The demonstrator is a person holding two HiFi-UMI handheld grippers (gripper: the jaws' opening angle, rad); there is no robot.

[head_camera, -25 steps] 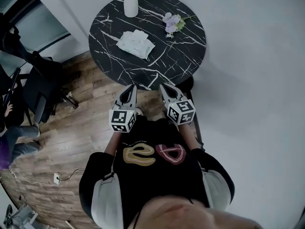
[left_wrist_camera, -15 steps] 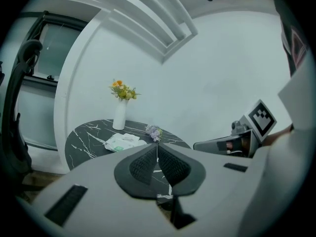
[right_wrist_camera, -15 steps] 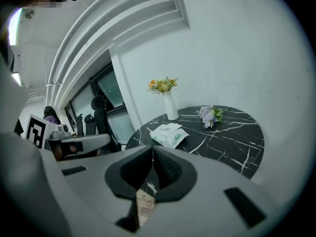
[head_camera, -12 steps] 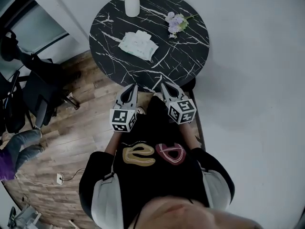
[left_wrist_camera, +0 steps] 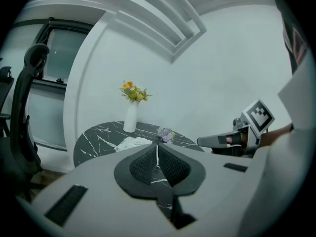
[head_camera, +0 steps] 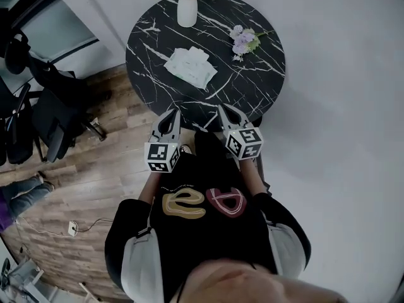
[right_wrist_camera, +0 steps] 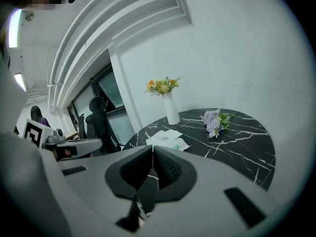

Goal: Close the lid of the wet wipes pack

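Note:
The wet wipes pack (head_camera: 190, 66) is a flat white packet lying near the middle of the round black marble table (head_camera: 252, 93). It also shows in the left gripper view as the pack (left_wrist_camera: 132, 142) and in the right gripper view as the pack (right_wrist_camera: 167, 139). Whether its lid stands open I cannot tell. My left gripper (head_camera: 170, 114) and right gripper (head_camera: 225, 110) hang side by side at the table's near edge, well short of the pack. Both sets of jaws are shut with nothing between them, as seen on the left gripper (left_wrist_camera: 157, 148) and right gripper (right_wrist_camera: 152, 149).
A white vase of yellow and orange flowers (head_camera: 187, 8) stands at the table's far edge. A small purple posy (head_camera: 243, 41) lies to the right of the pack. Black office chairs (head_camera: 47, 115) stand on the wooden floor to the left, and a person's legs (head_camera: 22, 191) show at far left.
The head view has shifted, so the table now sits further right in the picture. Both grippers keep their place near the table edge, still shut. The person at left has moved.

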